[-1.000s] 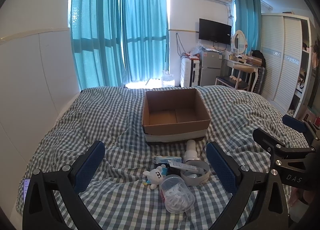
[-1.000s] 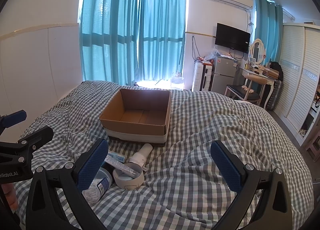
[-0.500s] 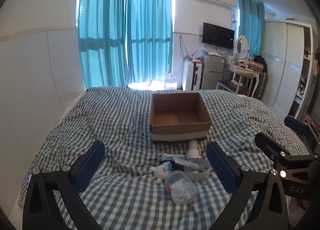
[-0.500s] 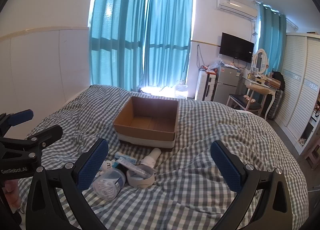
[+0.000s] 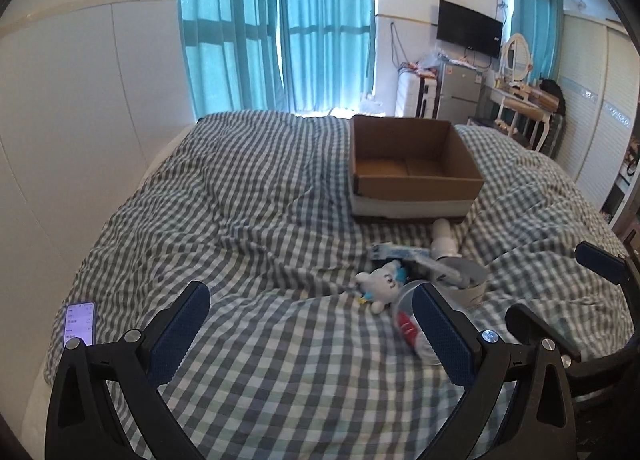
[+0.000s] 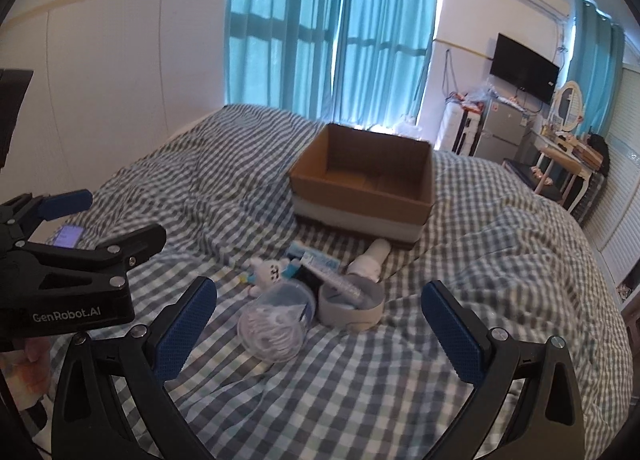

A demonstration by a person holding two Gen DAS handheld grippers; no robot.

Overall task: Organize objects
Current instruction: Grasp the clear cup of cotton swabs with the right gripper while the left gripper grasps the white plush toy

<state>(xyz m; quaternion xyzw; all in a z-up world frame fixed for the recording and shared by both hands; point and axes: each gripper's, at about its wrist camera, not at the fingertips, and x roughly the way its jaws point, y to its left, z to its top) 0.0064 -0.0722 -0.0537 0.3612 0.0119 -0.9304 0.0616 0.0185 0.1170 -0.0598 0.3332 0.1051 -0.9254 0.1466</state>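
far left, near the bed edge: a lit smartphone with a pale purple screen [image 5: 80,325] lies flat on the grey-and-white checked bedspread [image 5: 248,196], just left of the left gripper [image 5: 308,324]. that gripper hangs above bare quilt, blue-padded fingers [image 5: 180,330] spread wide, nothing between them.

centre, right wrist view: a small heap of loose items on the quilt, in front of the box. leftmost is a small white plush toy with blue trim [image 6: 269,271], lying on its side. just in front of it, a clear round plastic tub holding white coiled bits [image 6: 276,320], tipped over with its mouth facing the camera. touching the tub's right side, a grey roll of wide tape [image 6: 352,305], lying flat. a white-and-blue tube [image 6: 332,274] rests across the roll's rim, and a light blue packet [image 6: 299,249] lies behind the toy. a white plastic bottle [image 6: 370,260] lies on its side, its end against the box's lower front.

behind the heap: an open brown cardboard box with a white lower band [image 6: 362,184], upright, its visible interior bare.

right gripper [image 6: 318,318] hovers just before the heap, blue pads far apart, holding nothing; tub and tape roll sit framed between them.
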